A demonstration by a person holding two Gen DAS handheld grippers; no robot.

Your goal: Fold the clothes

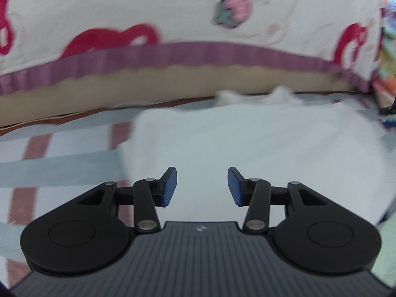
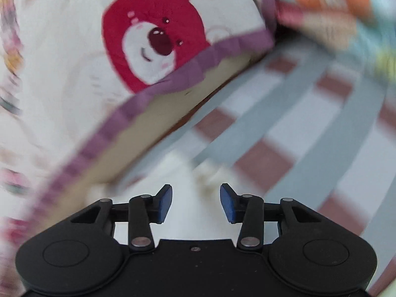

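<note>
A white garment (image 1: 247,143) lies flat on the striped bed sheet, folded into a rough rectangle, with a rumpled edge at its far side. My left gripper (image 1: 202,186) hovers open over the garment's near part, blue pads apart, nothing between them. In the right wrist view my right gripper (image 2: 196,204) is also open, above a white bunched part of the garment (image 2: 188,198). That view is blurred and tilted.
A big white quilt with red bear prints and a purple trim (image 1: 173,54) lies along the far side of the garment; the same bear-print quilt (image 2: 153,37) fills the upper left of the right wrist view. The sheet (image 1: 61,163) has grey and brown-red stripes. Colourful items (image 1: 386,69) sit at the right edge.
</note>
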